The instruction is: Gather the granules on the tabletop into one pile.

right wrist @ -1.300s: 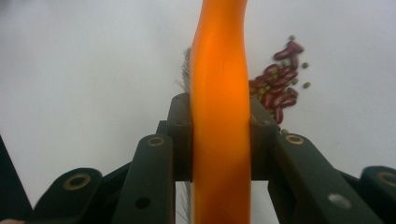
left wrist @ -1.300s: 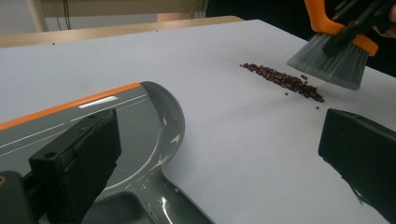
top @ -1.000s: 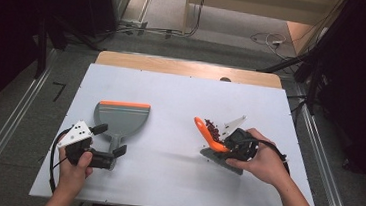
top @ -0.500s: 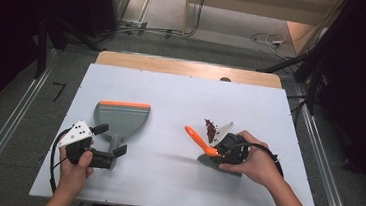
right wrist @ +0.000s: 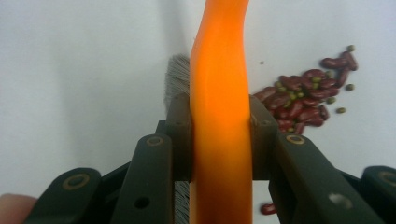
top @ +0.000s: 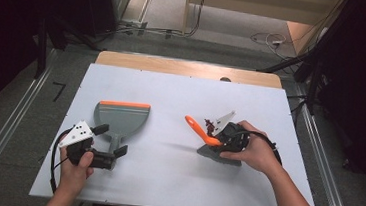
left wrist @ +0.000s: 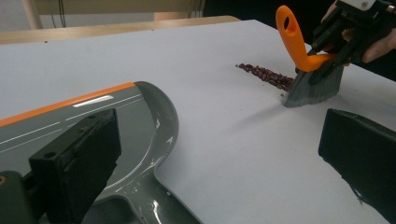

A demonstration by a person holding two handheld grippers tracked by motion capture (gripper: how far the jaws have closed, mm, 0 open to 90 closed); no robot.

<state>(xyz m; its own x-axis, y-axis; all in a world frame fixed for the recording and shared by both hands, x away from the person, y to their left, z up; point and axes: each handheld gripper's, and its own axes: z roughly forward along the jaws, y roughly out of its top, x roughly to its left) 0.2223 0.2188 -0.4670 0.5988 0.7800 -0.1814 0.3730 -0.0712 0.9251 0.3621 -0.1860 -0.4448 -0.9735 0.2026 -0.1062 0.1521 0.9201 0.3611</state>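
Meanwhile, Brush Meets Beans at Centre Right

Right of centre in the high view, the right gripper [top: 224, 139] is clenched on the orange handle of the brush [top: 203, 135], whose grey bristles rest on the white table [top: 174, 182] just beside a small pile of red beans [top: 211, 125]. At lower left, the left gripper [top: 109, 149] stands released, jaws apart around the handle of the grey dustpan [top: 121, 118].

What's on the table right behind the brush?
A small pile of dark red beans with a few green ones lies beside the brush bristles. Any beans beneath the bristles or the right gripper are hidden.
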